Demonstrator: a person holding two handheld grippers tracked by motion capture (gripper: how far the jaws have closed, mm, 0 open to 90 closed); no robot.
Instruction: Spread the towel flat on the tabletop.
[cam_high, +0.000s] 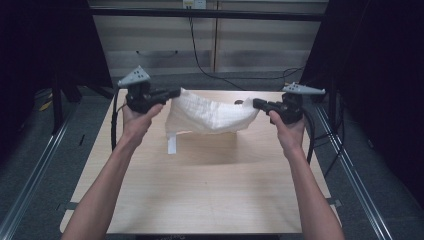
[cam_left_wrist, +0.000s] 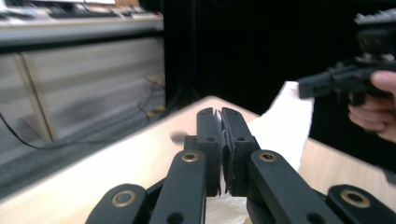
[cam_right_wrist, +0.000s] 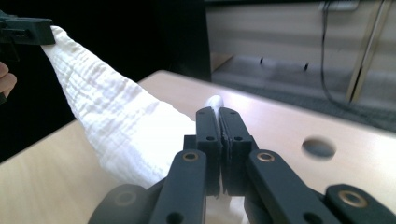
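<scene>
White cloth (cam_high: 210, 116) hangs stretched above the wooden tabletop (cam_high: 210, 190), left hand-held gripper (cam_high: 175, 93) & right hand-held gripper (cam_high: 257, 104) each pinching a corner, small round hole (cam_high: 239, 102) behind cloth, grey floor w/ cable (cam_high: 200, 62) beyond.

No readable text, label, brand, number or sign appears anywhere.

A white crinkle-textured cloth (cam_high: 210, 116) hangs over a pale wood-grain table (cam_high: 210, 190).
</scene>
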